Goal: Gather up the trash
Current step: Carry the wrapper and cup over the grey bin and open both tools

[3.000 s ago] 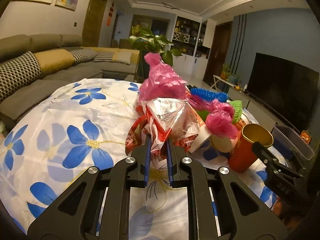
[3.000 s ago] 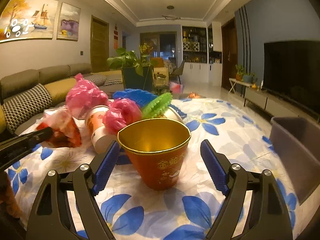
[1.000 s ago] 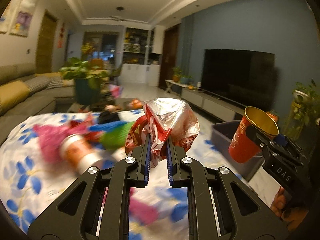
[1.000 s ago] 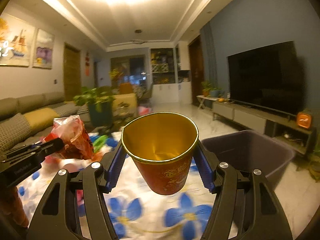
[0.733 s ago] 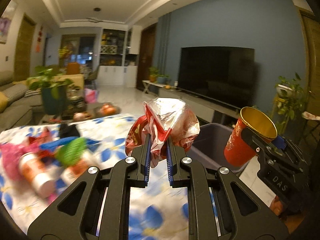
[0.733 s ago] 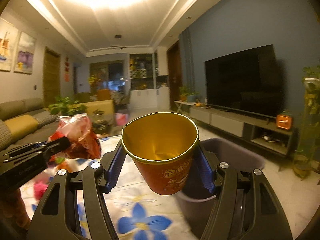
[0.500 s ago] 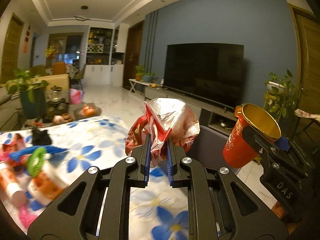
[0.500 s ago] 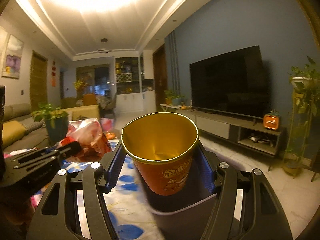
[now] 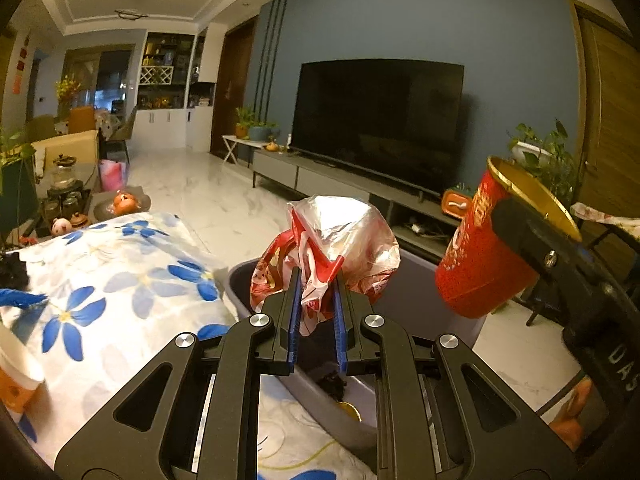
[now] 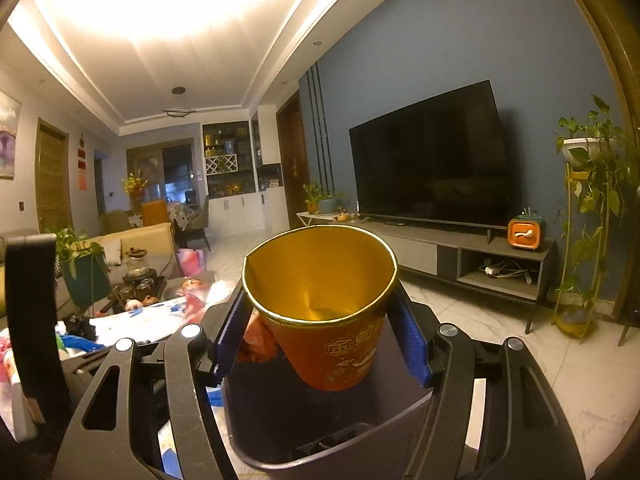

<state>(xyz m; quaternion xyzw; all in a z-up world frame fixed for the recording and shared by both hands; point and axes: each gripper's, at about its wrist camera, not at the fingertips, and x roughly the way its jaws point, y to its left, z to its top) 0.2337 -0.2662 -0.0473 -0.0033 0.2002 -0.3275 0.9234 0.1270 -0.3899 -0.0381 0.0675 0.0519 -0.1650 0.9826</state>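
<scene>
My left gripper [image 9: 315, 280] is shut on a crumpled red and silver snack wrapper [image 9: 326, 246], held above the near rim of a grey trash bin [image 9: 420, 296] that stands beside the table. In the right wrist view my right gripper [image 10: 320, 324] is shut on a red paper cup with a gold inside [image 10: 320, 300], upright over the open bin [image 10: 320, 432]. The same cup [image 9: 480, 256] shows at the right of the left wrist view, tilted over the bin's far side. Dark scraps lie in the bin's bottom.
A table with a white cloth with blue flowers [image 9: 112, 280] lies to the left, with a paper cup [image 9: 16, 376] and blue trash [image 9: 20, 298] on it. A TV [image 9: 376, 124] on a low cabinet [image 10: 472, 260] and a plant stand [image 10: 588, 216] line the blue wall.
Both grippers swung right, away from the trash pile on the table, and now hang over the grey bin. The wrapper and the cup stay gripped as before.
</scene>
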